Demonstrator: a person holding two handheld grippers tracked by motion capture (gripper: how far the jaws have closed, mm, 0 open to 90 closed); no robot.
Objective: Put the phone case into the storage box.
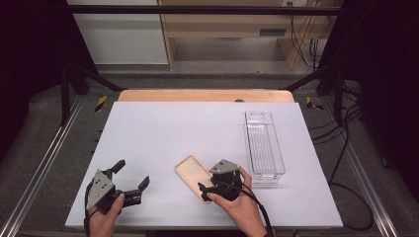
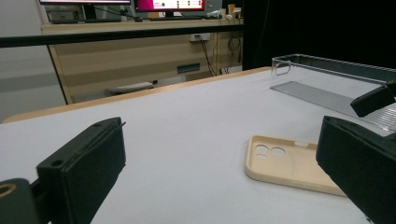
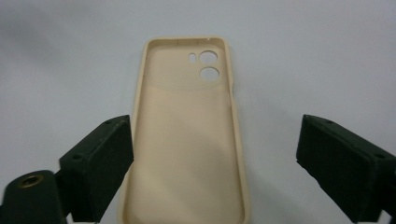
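A beige phone case (image 1: 193,176) lies flat on the white table (image 1: 163,133), hollow side up, toward the near edge and slightly right of the middle. Its camera cutouts sit at the far-left end, and the case runs diagonally from far left to near right.

The right gripper (image 1: 210,189), held in the person's right hand (image 1: 240,206), hovers at the near-right end of the case. In the right gripper view its jaws stand wide apart, one on either side of the case (image 3: 187,140), and neither pad appears to touch it; the left pad looks close to the case's edge, though the angle makes the gap hard to judge.

The left gripper (image 1: 132,175) rests at the near-left part of the table, in the person's left hand (image 1: 104,217), well apart from the case. Its jaws are spread wide with nothing between them.

A clear plastic bin (image 1: 264,145) stands to the right of the case, its long side running from near to far. Its near end is just beside the right hand.
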